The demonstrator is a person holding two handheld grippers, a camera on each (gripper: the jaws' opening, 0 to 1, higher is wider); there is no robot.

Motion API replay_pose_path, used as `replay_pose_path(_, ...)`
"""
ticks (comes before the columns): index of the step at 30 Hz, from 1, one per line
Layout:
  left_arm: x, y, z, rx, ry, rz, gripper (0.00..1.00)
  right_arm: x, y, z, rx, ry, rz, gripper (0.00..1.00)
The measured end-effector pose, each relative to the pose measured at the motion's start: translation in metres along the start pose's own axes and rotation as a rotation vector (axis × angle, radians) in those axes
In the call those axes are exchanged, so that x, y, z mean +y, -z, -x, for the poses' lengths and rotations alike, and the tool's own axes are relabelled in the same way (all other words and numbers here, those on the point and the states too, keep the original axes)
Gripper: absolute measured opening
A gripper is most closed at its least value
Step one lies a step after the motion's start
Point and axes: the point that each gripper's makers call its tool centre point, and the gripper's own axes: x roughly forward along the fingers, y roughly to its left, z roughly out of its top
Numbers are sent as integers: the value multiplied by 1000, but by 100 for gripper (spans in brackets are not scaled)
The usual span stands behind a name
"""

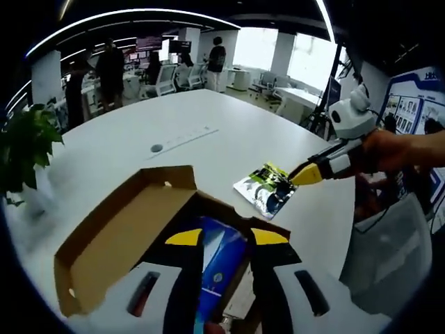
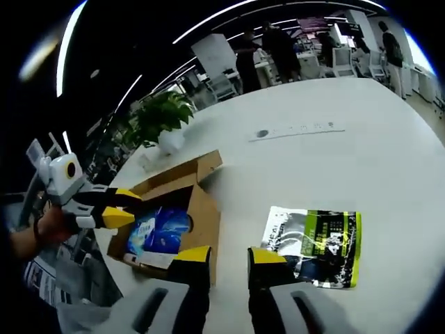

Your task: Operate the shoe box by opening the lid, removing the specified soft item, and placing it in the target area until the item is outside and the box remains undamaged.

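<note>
Left gripper view looks over a broad white counter [image 1: 208, 118], with the open cardboard box [image 1: 118, 236] at about 8 o'clock, its lid folded back flat. Inside the box lies a blue packet [image 1: 221, 268], seen between the jaws of the left tool [image 1: 226, 238], whose yellow tips stand spread apart over the box. At 3 o'clock a green and white packet [image 1: 265, 189] lies flat on the counter outside the box, and the right tool [image 1: 306, 175], held by a hand [image 1: 389, 149], touches its corner with its yellow tip. A potted plant [image 1: 24, 146] stands at 9 o'clock.

In the right gripper view the green and white packet [image 2: 316, 236] lies at 4 o'clock, just beyond the right tool [image 2: 229, 256], whose jaws stand apart and pinch nothing. The box [image 2: 201, 209] sits at 8 o'clock with the blue packet [image 2: 158, 228] inside, and the left tool [image 2: 122, 207] is at its edge.
</note>
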Motion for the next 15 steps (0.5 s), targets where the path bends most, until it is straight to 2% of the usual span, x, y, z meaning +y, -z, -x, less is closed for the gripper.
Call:
replay_pose_path(5, 18, 13, 20, -11, -27, 19, 28, 24, -3, -10, 13, -34, 38, 19)
replay_pose_path(15, 39, 34, 61, -37, -77, 72, 32, 66, -1, -28, 47, -99, 89, 23)
